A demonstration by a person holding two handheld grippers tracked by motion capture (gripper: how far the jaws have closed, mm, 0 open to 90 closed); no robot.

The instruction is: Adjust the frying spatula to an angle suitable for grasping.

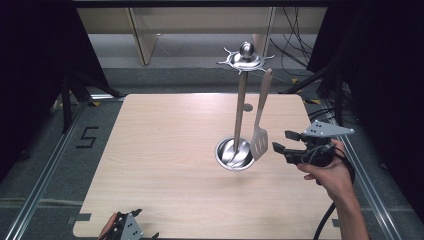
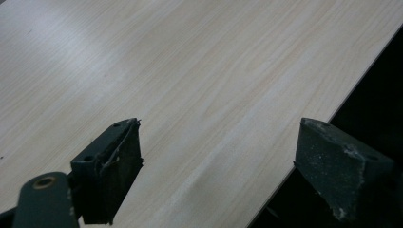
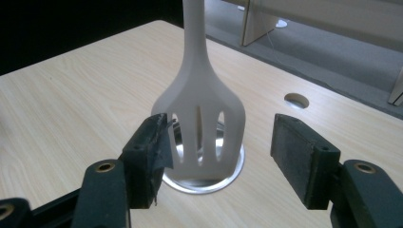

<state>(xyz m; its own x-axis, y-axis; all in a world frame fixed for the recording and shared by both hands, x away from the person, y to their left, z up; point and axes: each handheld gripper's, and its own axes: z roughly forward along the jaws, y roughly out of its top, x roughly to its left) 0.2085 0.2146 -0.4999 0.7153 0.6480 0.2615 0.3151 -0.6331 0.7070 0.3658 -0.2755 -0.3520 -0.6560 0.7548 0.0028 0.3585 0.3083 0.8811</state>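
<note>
So right now I've got the right gripper (image 1: 284,141) parked just beside the slotted spatula (image 1: 259,141), jaws spread wide with nothing in them. The spatula hangs from a hook on the steel rack (image 1: 241,107), blade dangling right at the rack's round base (image 3: 228,178). Looks like the reach-in step to me, either grabbing it or having just hung it, can't say. Next I'd need to square the pads on the blade. Left gripper (image 1: 126,227) idles open, well apart from the rack at the table (image 2: 199,85) edge.
</note>
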